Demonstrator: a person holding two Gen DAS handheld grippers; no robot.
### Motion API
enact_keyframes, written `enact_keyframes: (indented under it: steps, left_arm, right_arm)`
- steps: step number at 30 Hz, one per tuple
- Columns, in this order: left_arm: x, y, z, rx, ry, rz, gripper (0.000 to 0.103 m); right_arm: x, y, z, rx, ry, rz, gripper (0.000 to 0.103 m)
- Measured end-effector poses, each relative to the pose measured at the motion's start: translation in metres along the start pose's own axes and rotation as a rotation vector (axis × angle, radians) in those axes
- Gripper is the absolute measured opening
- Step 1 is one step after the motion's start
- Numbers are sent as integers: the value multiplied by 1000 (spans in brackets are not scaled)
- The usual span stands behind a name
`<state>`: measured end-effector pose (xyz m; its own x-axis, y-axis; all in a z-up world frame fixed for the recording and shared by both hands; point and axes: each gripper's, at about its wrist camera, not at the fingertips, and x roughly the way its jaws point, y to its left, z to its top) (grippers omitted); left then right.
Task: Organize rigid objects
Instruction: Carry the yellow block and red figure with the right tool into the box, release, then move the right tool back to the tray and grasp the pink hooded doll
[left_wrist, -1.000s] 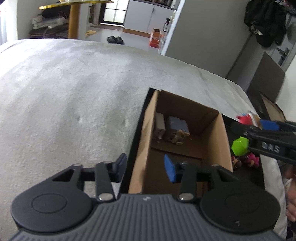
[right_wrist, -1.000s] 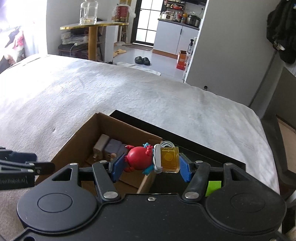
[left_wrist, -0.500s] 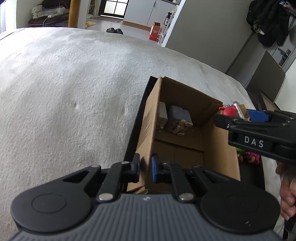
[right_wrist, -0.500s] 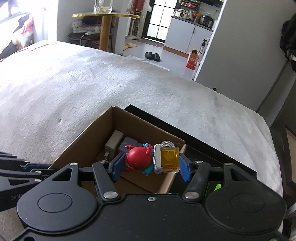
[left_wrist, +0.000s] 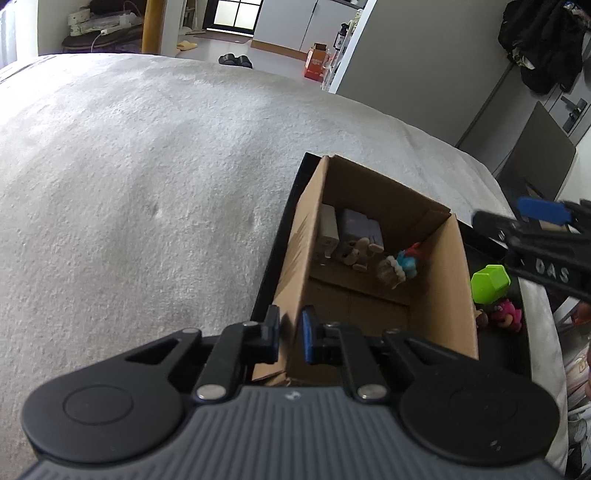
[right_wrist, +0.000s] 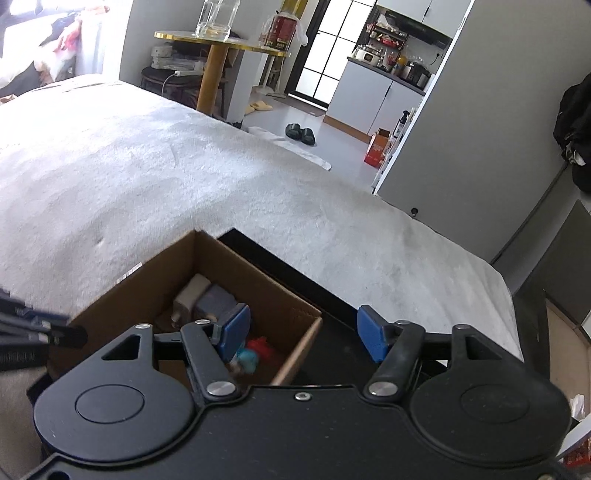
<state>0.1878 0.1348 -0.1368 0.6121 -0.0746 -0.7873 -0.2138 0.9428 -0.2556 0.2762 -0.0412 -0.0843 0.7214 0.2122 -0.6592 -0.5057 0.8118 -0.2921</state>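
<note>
An open cardboard box stands on a black tray on the grey-white bed. My left gripper is shut on the box's near left wall. My right gripper is open and empty above the box; it shows at the right of the left wrist view. The red and blue toy figure lies inside the box, blurred, beside a white charger, a grey block and a small wooden figure. It also shows under my right gripper's left finger.
A green faceted block and a pink plush toy lie on the tray right of the box. The bed stretches left and far. A gold round table and a grey wall stand beyond the bed.
My right gripper has opened and let go of the red figure, which has dropped into the box. My left gripper closed on the box's left wall half a second ago and still holds it.
</note>
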Motion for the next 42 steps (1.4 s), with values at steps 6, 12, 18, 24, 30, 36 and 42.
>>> enact_keyframes:
  steps: [6, 12, 18, 24, 30, 36, 42]
  left_arm:
    - [0, -9, -3, 36, 0, 28, 11]
    - [-1, -14, 0, 54, 1, 74, 11]
    - [2, -24, -1, 97, 33, 135, 13]
    - [1, -37, 4, 135, 28, 232, 36]
    - [-7, -60, 16, 169, -15, 297, 67]
    - [-10, -89, 21, 237, -52, 327, 76]
    - [-3, -114, 18, 287, -39, 337, 77]
  right_arm:
    - [-1, -15, -18, -10, 39, 7, 64]
    - [-4, -37, -33, 6, 49, 26, 65]
    - [2, -57, -54, 59, 48, 47, 66]
    - [13, -77, -78, 129, 56, 73, 67]
    - [26, -93, -98, 174, 66, 92, 67]
    - [35, -110, -116, 219, 73, 98, 67]
    - [41, -124, -129, 249, 88, 121, 67]
